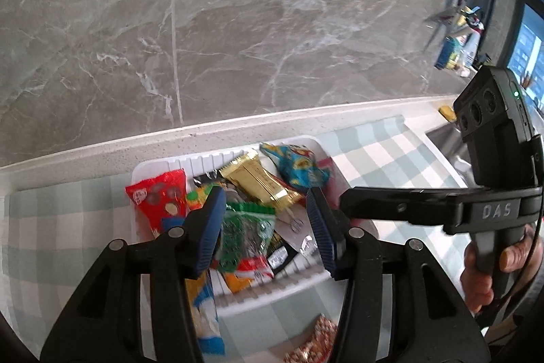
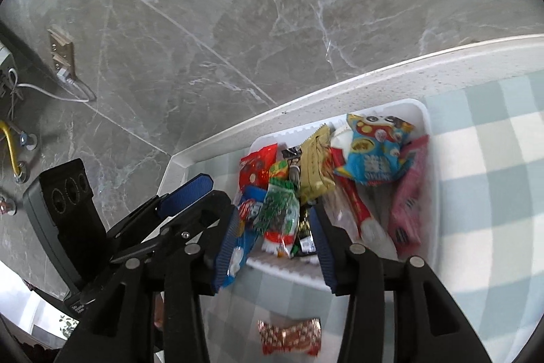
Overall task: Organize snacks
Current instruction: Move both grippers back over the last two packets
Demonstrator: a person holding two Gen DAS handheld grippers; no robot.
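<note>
Many crinkly foil packets (image 1: pixel 261 186) fill ribbed white tray (image 1: pixel 210 159).

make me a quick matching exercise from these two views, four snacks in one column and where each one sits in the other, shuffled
Column 1
1. gold packet
2. blue cartoon packet
3. pink packet
4. red and white patterned candy

Column 2
A. on the checked cloth, outside the white bin, on its near side
B. in the bin, against its right wall
C. in the bin, at the far end, just left of the pink packet
D. in the bin, about mid-width, between the blue cartoon packet and the red packet

Pairs: 1-D, 2-C, 3-B, 4-A
</note>
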